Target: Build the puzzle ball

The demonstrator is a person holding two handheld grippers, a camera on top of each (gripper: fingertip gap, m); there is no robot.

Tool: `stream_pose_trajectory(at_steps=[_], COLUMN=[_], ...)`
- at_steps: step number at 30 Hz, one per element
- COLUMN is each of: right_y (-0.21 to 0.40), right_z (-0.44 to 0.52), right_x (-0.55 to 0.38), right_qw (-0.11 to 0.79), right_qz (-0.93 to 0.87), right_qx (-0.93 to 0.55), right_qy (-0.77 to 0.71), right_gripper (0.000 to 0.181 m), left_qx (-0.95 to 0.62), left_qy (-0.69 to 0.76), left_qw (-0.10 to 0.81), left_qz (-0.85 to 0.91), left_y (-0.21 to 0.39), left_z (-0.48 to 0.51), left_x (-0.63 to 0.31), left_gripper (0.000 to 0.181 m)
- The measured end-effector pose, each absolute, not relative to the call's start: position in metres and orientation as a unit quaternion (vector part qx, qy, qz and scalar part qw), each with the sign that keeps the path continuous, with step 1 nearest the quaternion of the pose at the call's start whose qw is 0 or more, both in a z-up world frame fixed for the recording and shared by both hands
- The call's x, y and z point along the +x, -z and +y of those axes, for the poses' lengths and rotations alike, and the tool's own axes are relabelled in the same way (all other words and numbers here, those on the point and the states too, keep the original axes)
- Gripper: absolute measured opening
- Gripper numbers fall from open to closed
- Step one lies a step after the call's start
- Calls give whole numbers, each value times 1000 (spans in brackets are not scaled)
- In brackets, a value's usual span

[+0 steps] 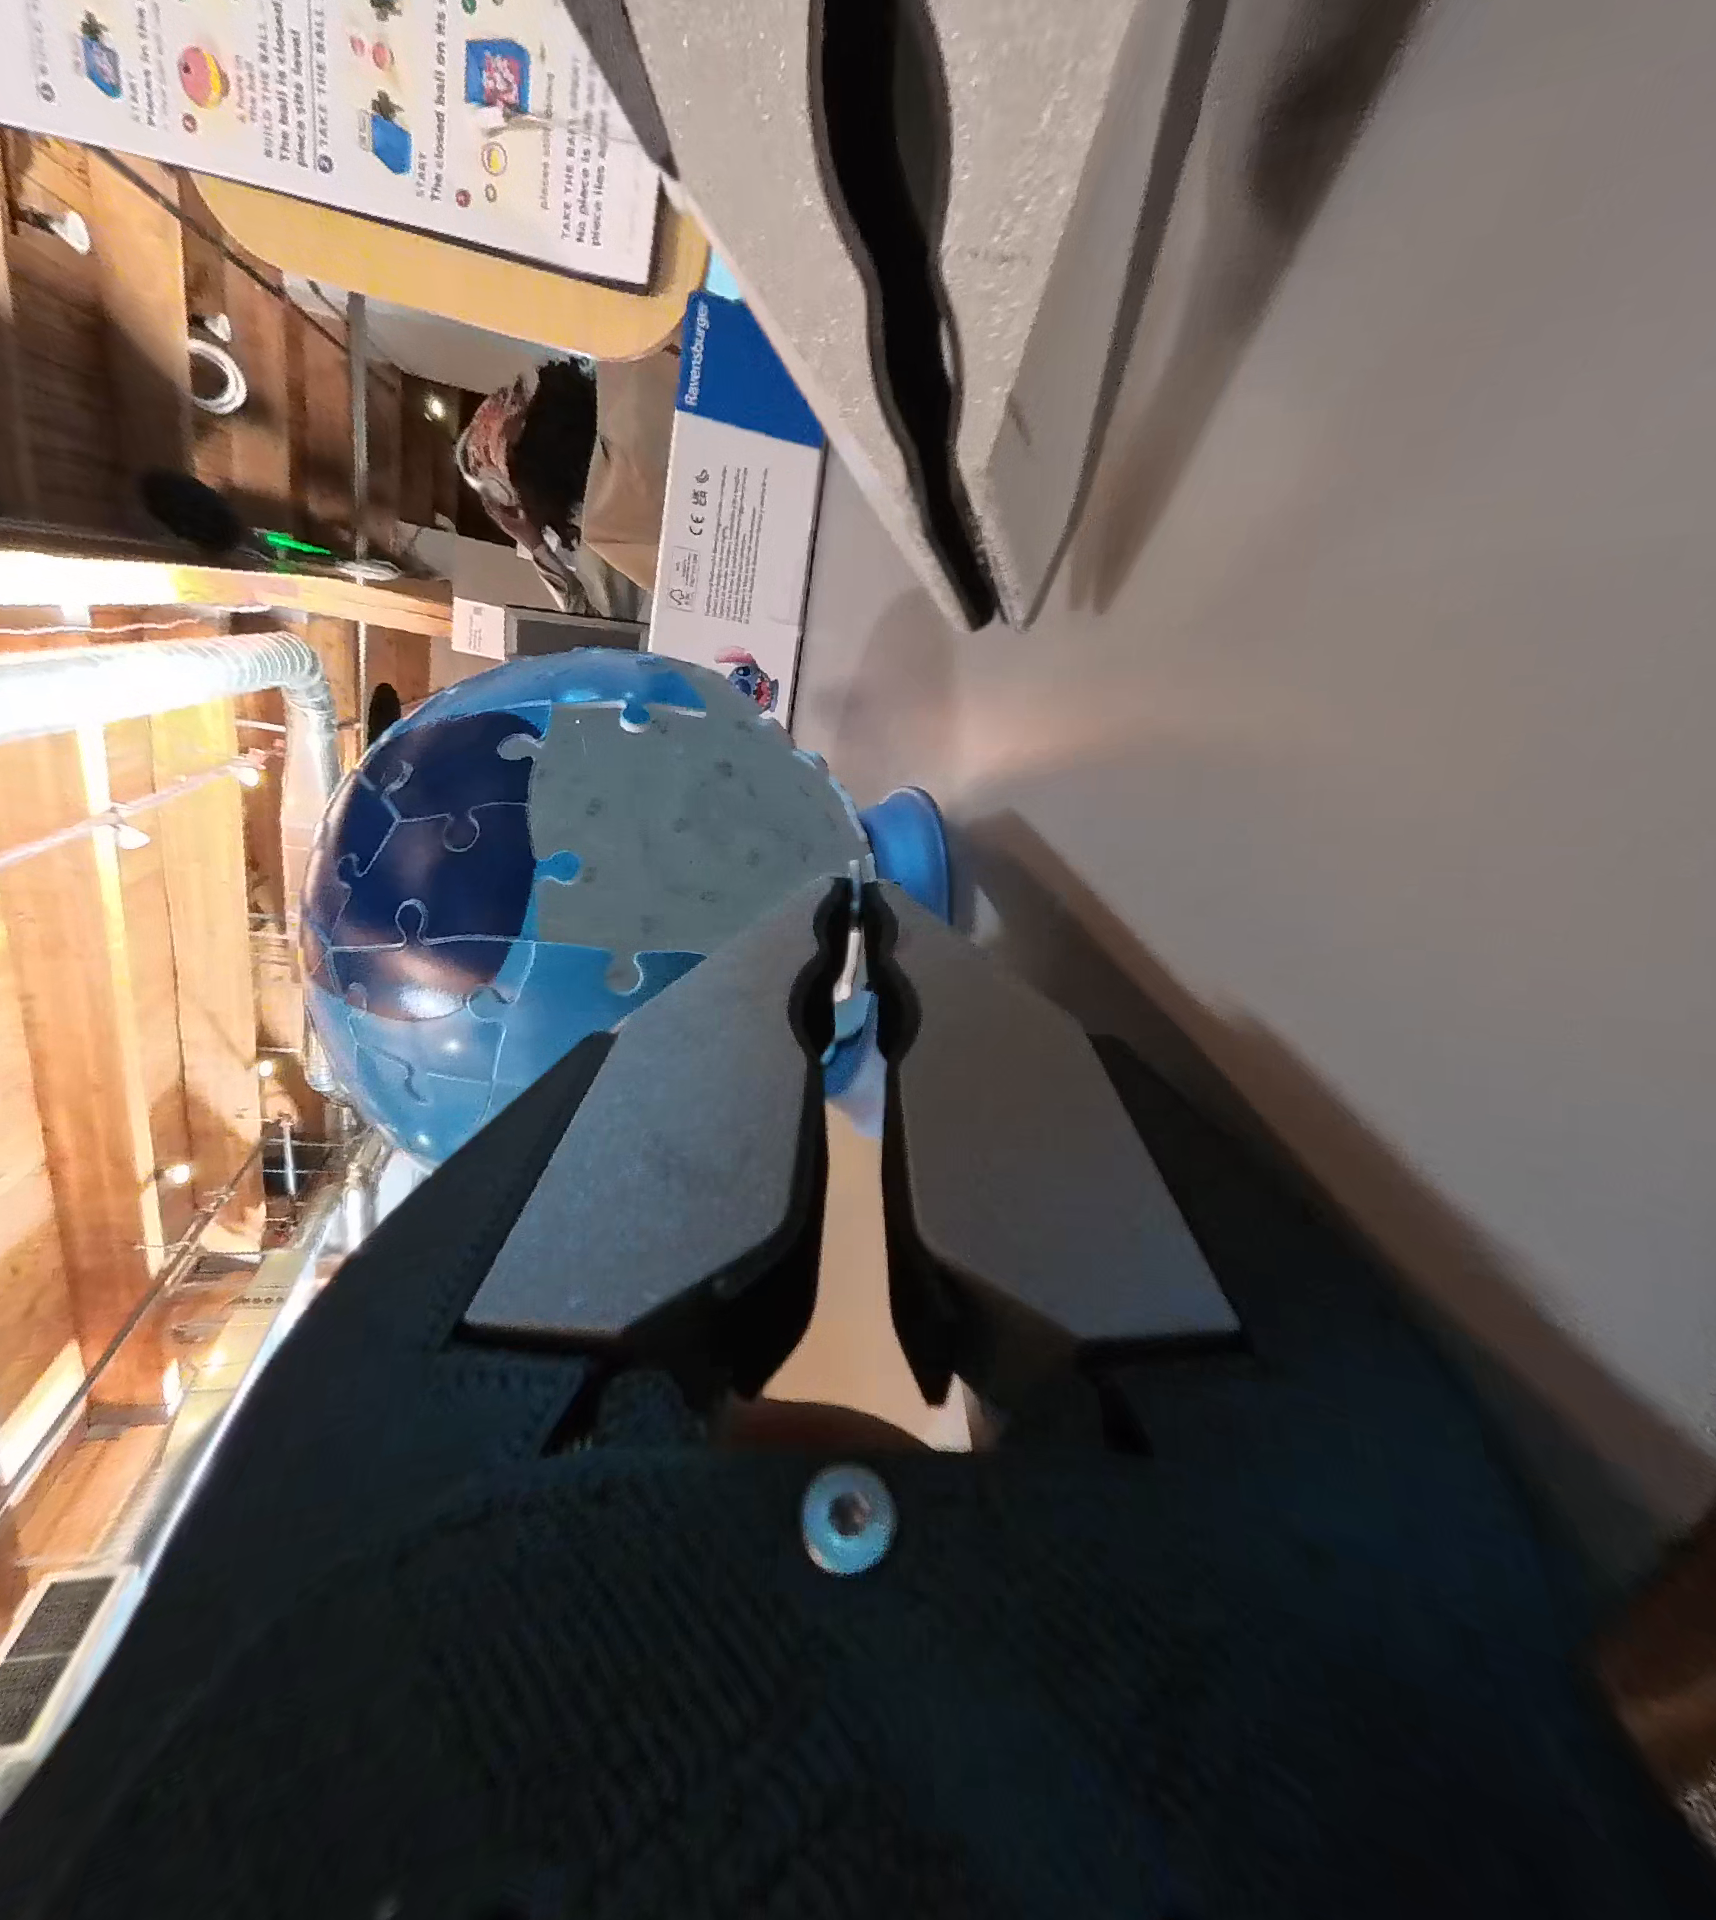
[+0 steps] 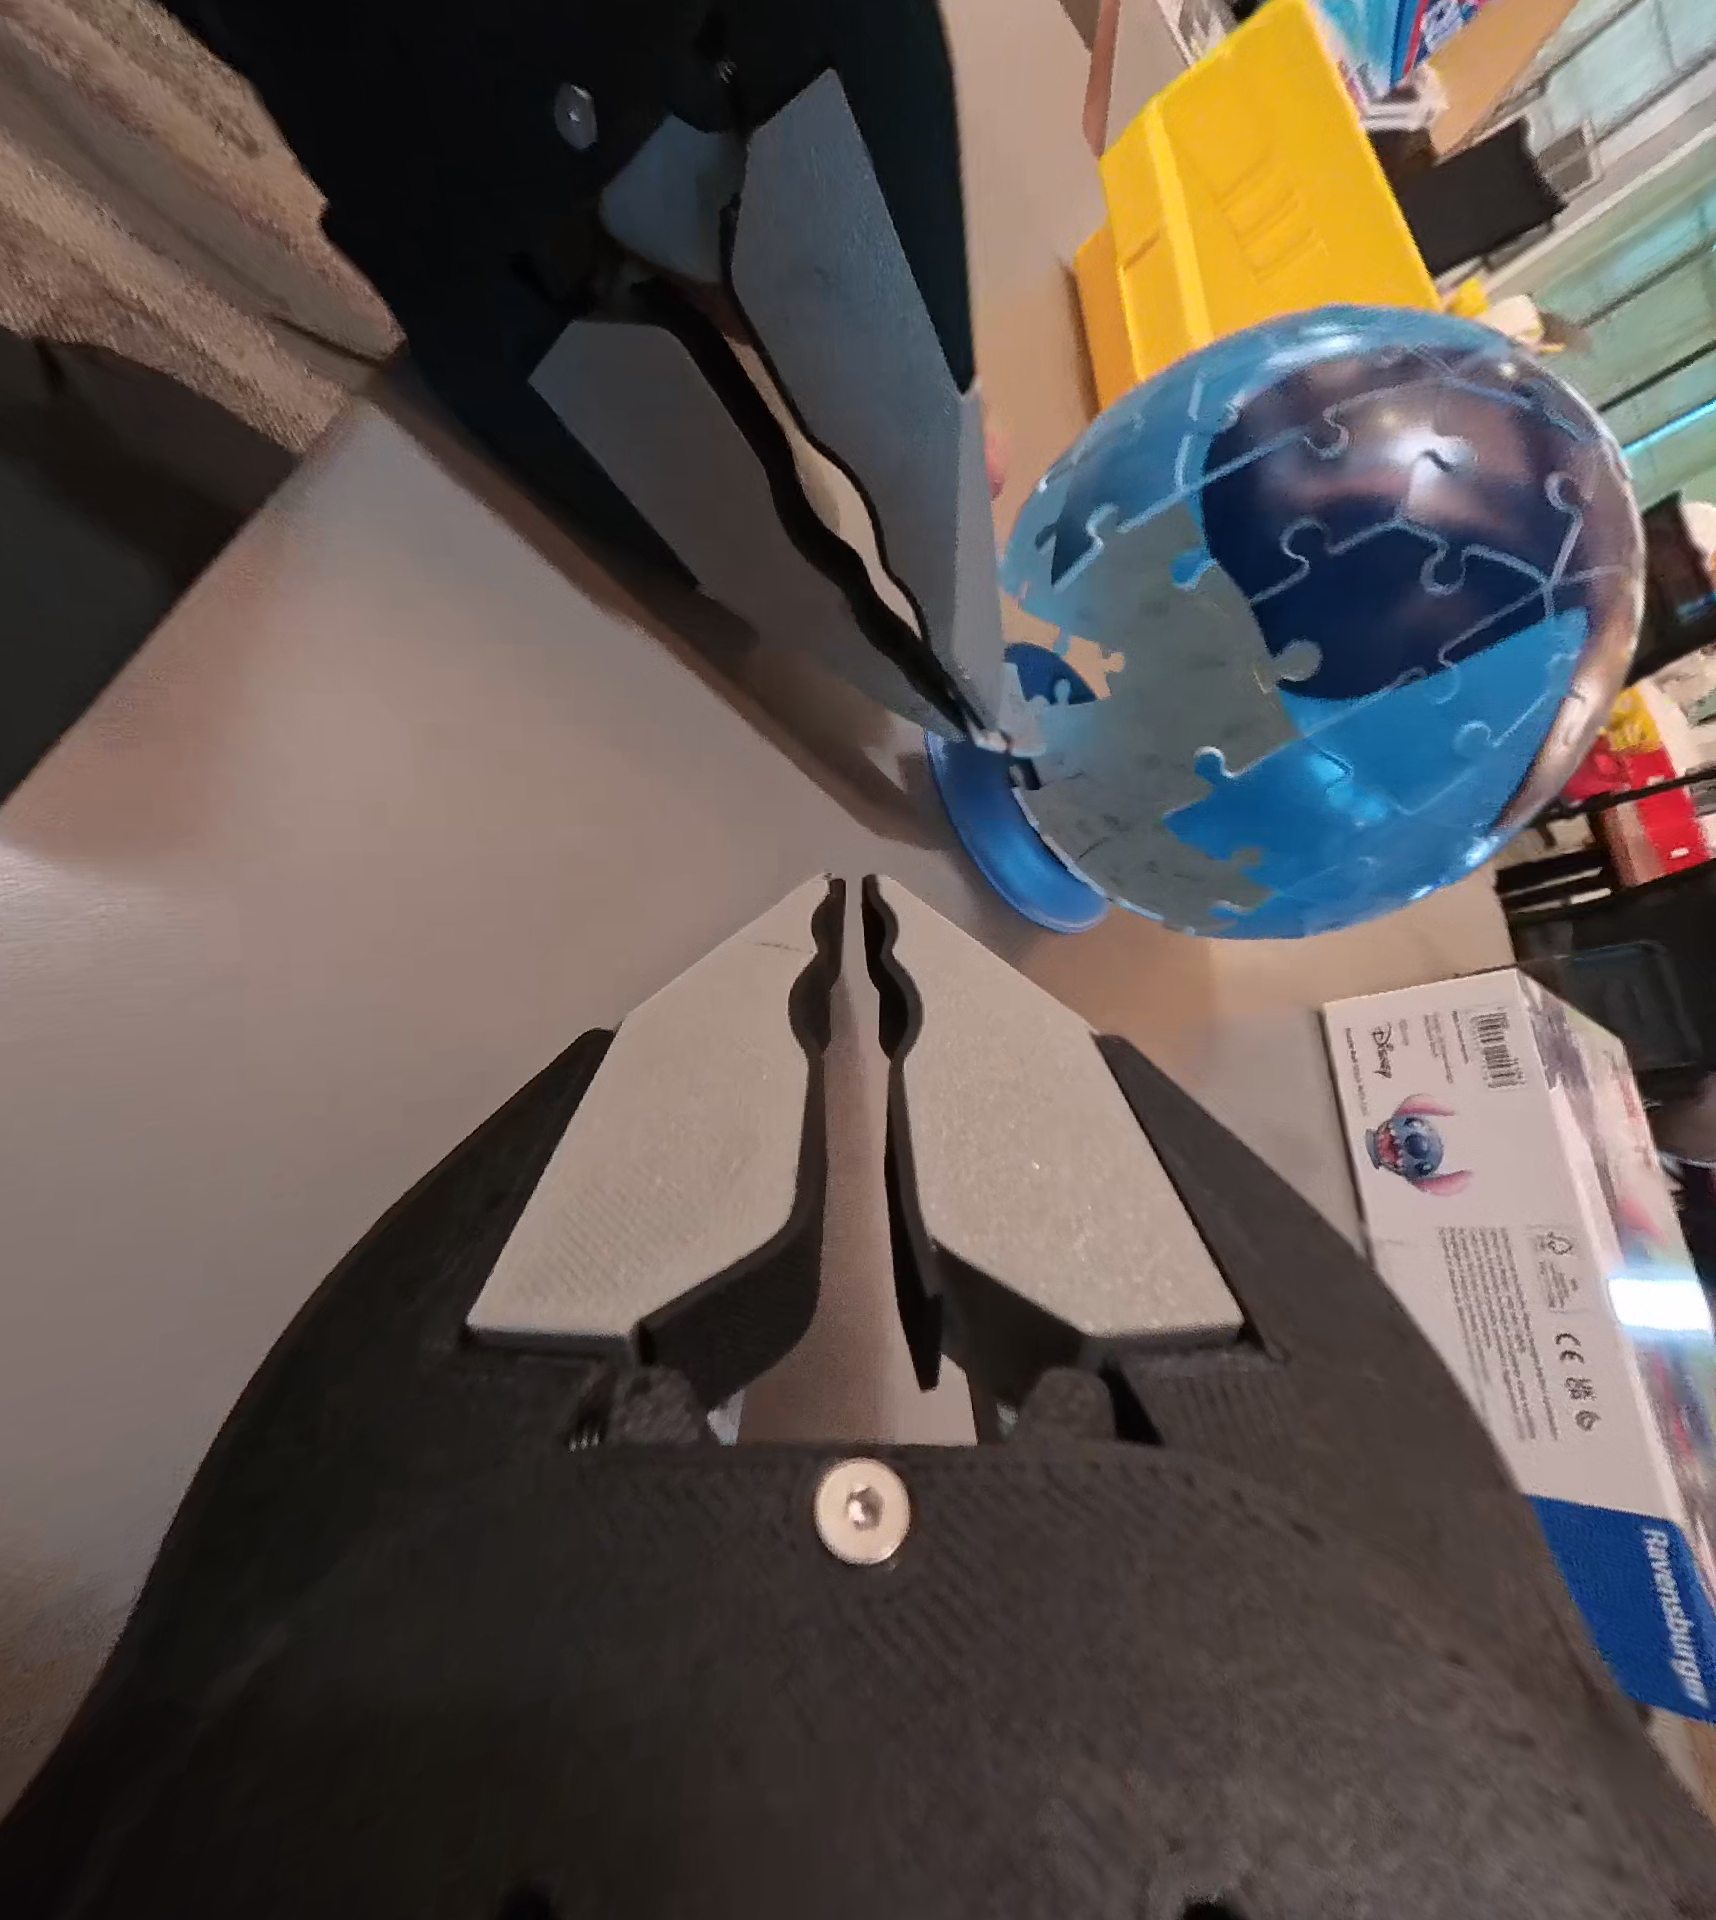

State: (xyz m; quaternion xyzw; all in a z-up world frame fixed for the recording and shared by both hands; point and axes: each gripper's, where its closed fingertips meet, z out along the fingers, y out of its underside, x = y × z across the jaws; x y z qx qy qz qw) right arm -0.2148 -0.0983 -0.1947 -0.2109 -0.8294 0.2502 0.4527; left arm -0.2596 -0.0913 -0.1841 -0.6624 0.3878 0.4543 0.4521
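The partly built blue plastic puzzle ball sits on its round blue stand on the pale grey tabletop, with an open gap low on its side. The left gripper has its jaws pinching a thin puzzle piece at that gap. The right gripper hovers just beside the stand, jaws pressed nearly together and empty. A white-and-blue cardboard puzzle box lies near the ball.

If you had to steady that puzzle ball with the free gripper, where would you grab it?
Probably the blue stand under the puzzle ball, from the table side opposite the left gripper. Its rim is narrow and firm; the ball looks too wide and has an open gap.
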Motion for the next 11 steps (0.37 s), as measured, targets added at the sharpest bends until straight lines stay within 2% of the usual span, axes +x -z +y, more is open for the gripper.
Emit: stream_pose_trajectory(at_steps=[11], right_y=[193], right_z=[-96], right_x=[-216], right_qw=[451], right_qz=[-828], right_qx=[-209], right_qy=[-260], right_gripper=[0], left_qx=[-685], left_qy=[-446], left_qw=[428], left_qz=[386], left_y=[191], left_z=[-93], left_x=[-266], left_gripper=[0])
